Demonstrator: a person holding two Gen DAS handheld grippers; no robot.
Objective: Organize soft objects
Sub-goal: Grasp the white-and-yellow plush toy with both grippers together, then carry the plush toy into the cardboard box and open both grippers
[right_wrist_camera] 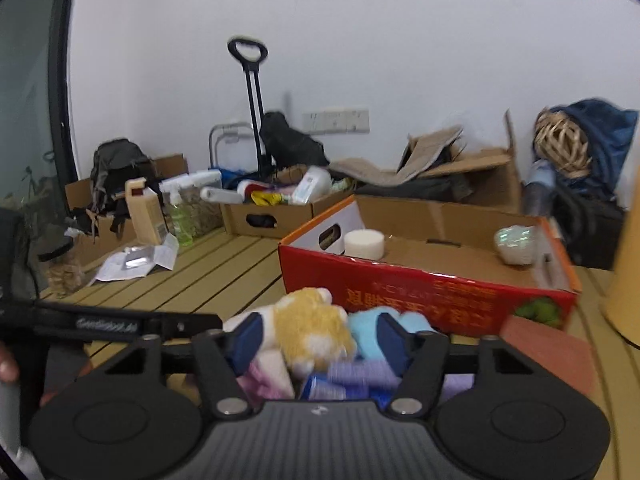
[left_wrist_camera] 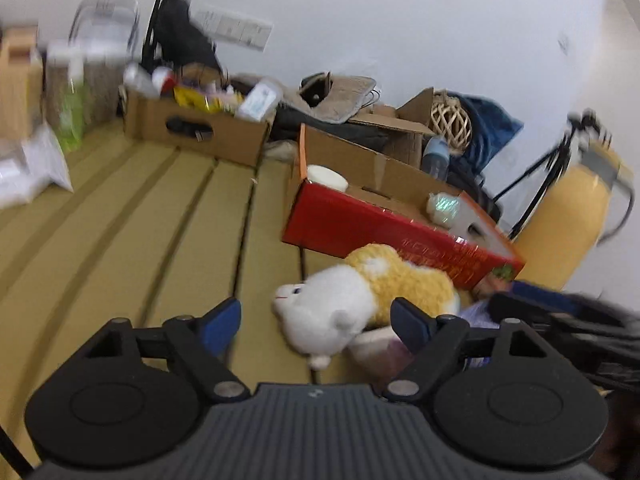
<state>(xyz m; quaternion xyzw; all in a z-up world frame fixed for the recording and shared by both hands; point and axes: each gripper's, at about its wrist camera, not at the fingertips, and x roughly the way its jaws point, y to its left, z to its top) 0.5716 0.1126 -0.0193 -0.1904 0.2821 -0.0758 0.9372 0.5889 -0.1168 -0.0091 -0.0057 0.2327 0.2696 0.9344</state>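
Note:
A white and yellow plush animal (left_wrist_camera: 360,292) lies on the slatted wooden surface in front of a red cardboard box (left_wrist_camera: 384,236). My left gripper (left_wrist_camera: 316,320) is open, its blue pads either side of the plush's white head, not closed on it. In the right wrist view the same plush (right_wrist_camera: 312,324) lies among a light blue soft toy (right_wrist_camera: 370,330) and pink and purple soft items (right_wrist_camera: 272,380). My right gripper (right_wrist_camera: 318,338) is open around the pile. The red box (right_wrist_camera: 420,284) holds a white round object (right_wrist_camera: 364,242) and a shiny ball (right_wrist_camera: 514,244).
A brown cardboard box (right_wrist_camera: 276,210) full of bottles and packets stands behind, with a trolley handle (right_wrist_camera: 252,100), backpack (right_wrist_camera: 116,176) and more boxes along the wall. A yellow jug (left_wrist_camera: 568,220) stands at the right. A wicker ball (right_wrist_camera: 562,144) rests on blue cloth.

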